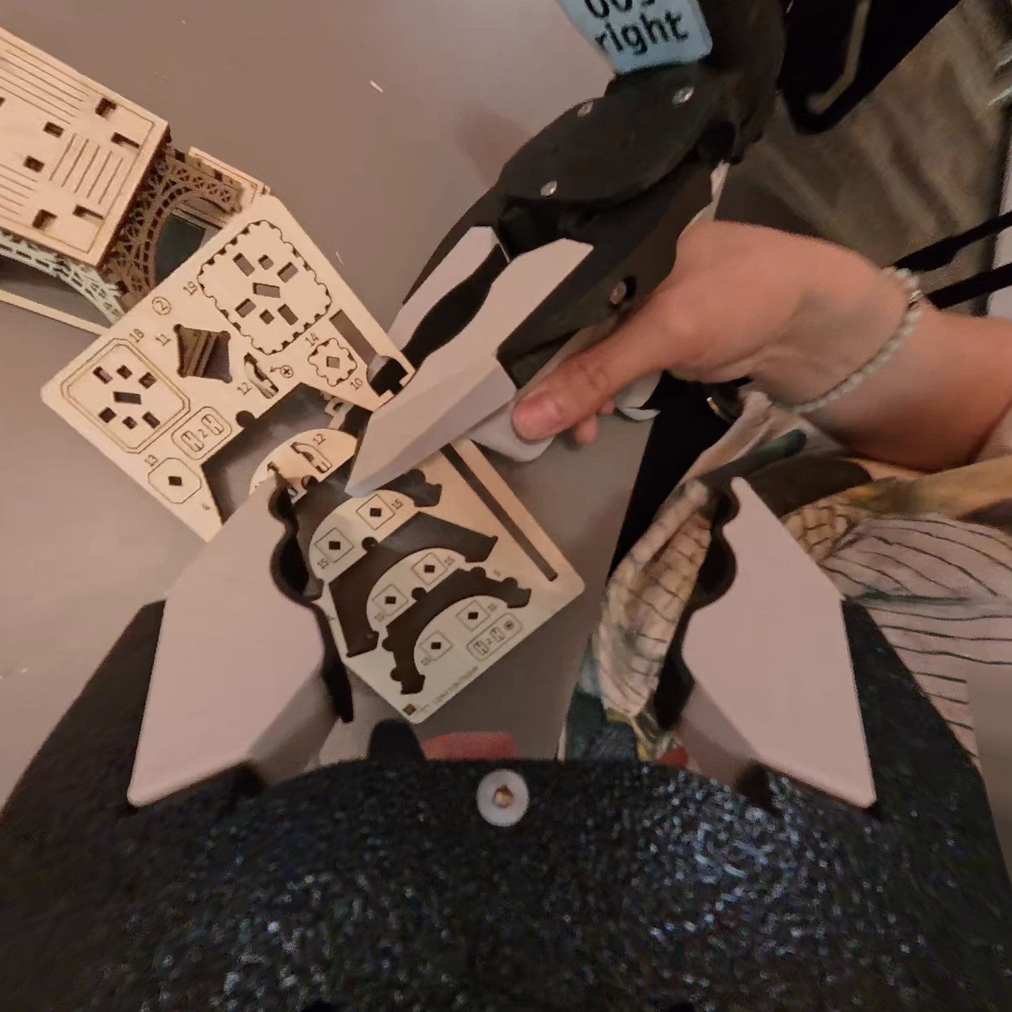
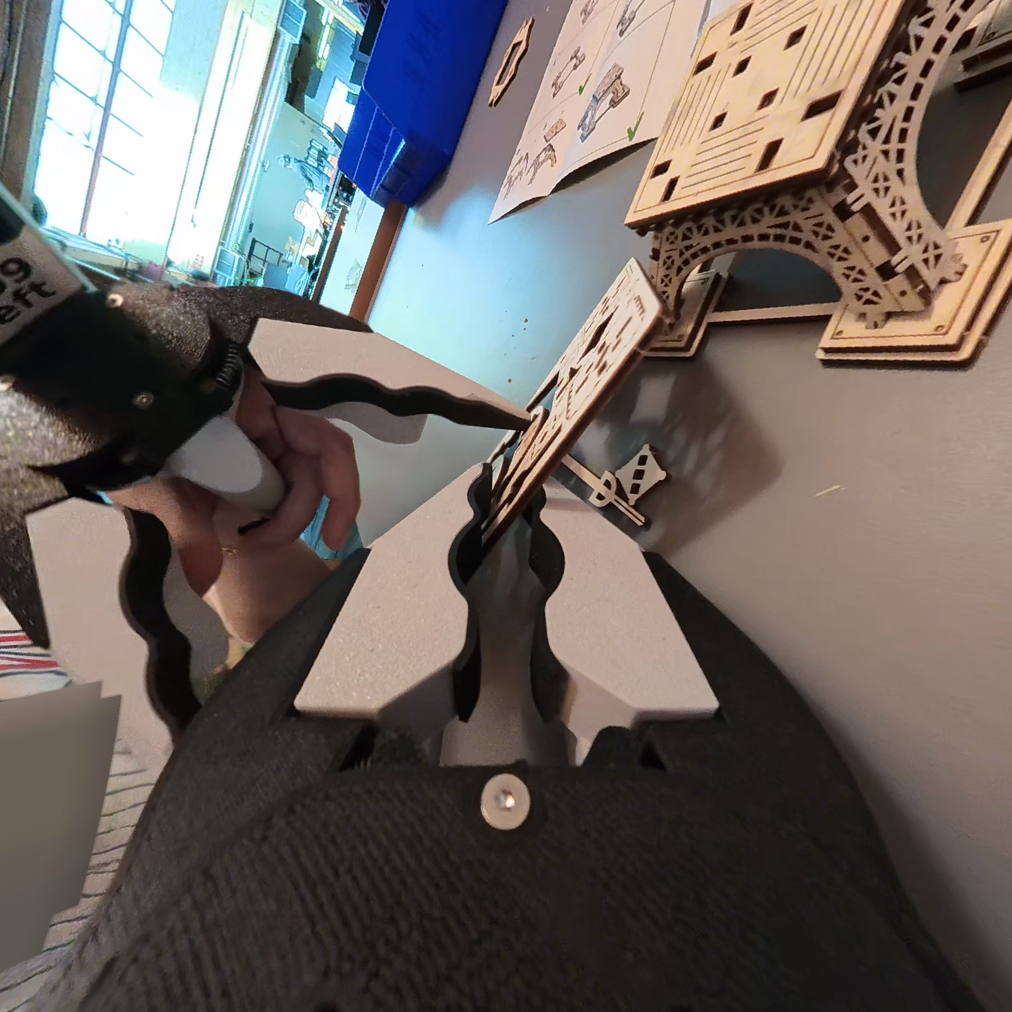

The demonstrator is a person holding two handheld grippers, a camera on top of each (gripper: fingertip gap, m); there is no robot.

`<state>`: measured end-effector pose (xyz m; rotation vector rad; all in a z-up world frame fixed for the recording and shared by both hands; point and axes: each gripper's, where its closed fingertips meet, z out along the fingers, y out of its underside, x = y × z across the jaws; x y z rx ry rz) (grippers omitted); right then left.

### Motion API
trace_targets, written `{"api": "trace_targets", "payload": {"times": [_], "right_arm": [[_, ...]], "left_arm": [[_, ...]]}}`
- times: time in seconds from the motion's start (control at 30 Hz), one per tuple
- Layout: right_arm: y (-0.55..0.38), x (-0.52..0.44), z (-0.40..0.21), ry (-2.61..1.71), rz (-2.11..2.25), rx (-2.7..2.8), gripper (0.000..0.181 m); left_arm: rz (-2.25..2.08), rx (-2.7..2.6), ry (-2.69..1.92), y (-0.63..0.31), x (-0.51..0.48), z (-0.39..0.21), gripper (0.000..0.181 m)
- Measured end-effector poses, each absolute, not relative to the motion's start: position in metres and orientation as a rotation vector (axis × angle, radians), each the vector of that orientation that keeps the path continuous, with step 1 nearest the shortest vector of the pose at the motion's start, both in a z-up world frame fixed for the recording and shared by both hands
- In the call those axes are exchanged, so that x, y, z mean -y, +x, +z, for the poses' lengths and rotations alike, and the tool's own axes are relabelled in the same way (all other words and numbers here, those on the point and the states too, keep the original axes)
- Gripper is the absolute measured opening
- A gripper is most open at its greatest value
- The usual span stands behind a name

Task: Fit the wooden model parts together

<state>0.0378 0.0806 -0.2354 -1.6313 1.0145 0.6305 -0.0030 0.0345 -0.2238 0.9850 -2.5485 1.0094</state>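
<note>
A laser-cut wooden parts sheet (image 1: 454, 597) with several parts punched out is held tilted above the grey table (image 1: 356, 109). My right gripper (image 1: 367, 432) is shut on the sheet's edge; in the right wrist view (image 2: 512, 487) the sheet (image 2: 597, 372) stands out from between its jaws. My left gripper (image 1: 504, 487) is open wide around the sheet. Its left fingertip (image 1: 274, 493) touches the sheet, and that same fingertip (image 2: 509, 419) shows in the right wrist view. The built wooden tower base (image 1: 82, 180) stands behind, also in the right wrist view (image 2: 794, 164).
A small loose wooden piece (image 2: 640, 476) and a thin stick (image 2: 602, 490) lie on the table under the sheet. An instruction page (image 2: 591, 98) and a small wooden frame piece (image 2: 512, 60) lie farther back. A blue object (image 2: 416, 93) is at the far edge. A person's patterned clothing (image 1: 712, 575) is close by.
</note>
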Motion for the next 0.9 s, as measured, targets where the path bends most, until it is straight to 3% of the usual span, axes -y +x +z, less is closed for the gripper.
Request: {"api": "trace_targets", "payload": {"times": [0.13,0.43,0.63,0.7,0.9], "right_arm": [[0.036,-0.082,-0.235,-1.639,0.627,-1.0,0.009],[0.028,-0.085,-0.236,-1.7,0.605,-0.941,0.009],[0.022,-0.089,-0.237,-1.732,0.635,-0.907,0.009],[0.022,-0.089,-0.237,-1.737,0.636,-0.903,0.01],[0.022,-0.089,-0.237,-1.743,0.644,-0.897,0.01]], "left_arm": [[1.139,2.393,1.085,-0.002,-0.028,-0.213,0.158],[1.274,1.834,1.552,0.026,-0.028,-0.188,0.157],[1.136,1.776,1.702,0.031,-0.028,-0.193,0.155],[1.076,1.768,1.753,0.034,-0.028,-0.196,0.151],[0.882,1.851,1.893,0.038,-0.042,-0.215,0.108]]}}
